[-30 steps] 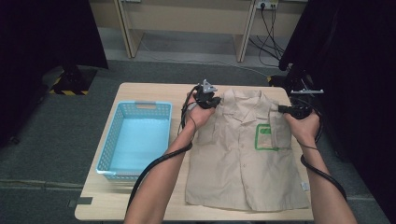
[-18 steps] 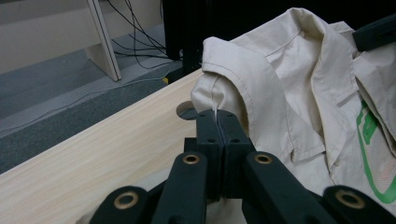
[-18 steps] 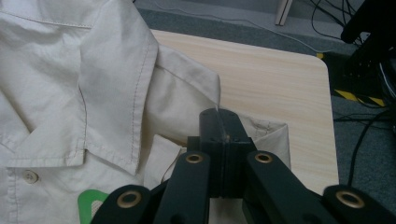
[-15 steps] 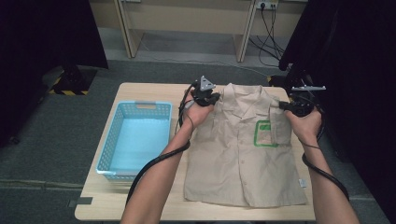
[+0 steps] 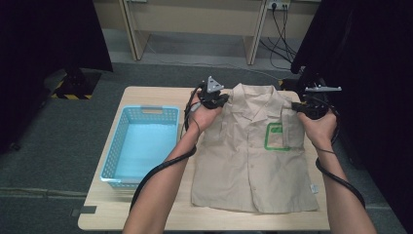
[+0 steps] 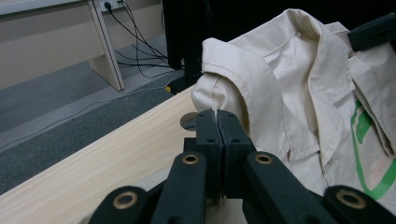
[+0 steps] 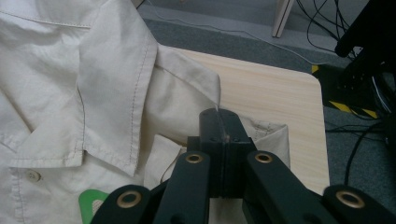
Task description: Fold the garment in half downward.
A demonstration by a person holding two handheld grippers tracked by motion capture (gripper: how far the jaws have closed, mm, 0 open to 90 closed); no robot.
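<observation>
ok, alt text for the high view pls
A person's two grippers, left gripper and right gripper, pinch the shoulders of a beige shirt on a wooden table. A blue basket sits left of it.

The shirt (image 5: 253, 161) is thin beige woven cloth, matt and lightly creased, with stitched seams, a small pale button (image 7: 31, 176) and a green printed outline on its pocket (image 5: 275, 136). The table (image 5: 160, 204) has a pale wood-grain top with a smooth, dull finish, and the basket (image 5: 113, 151) is light blue plastic with perforated walls and a slight sheen. Both the left gripper (image 6: 218, 122) and the right gripper (image 7: 219, 122) have 2 matt black plastic jaws with brass-coloured metal rivets, and the floor (image 5: 44, 146) is rough grey carpet.
</observation>
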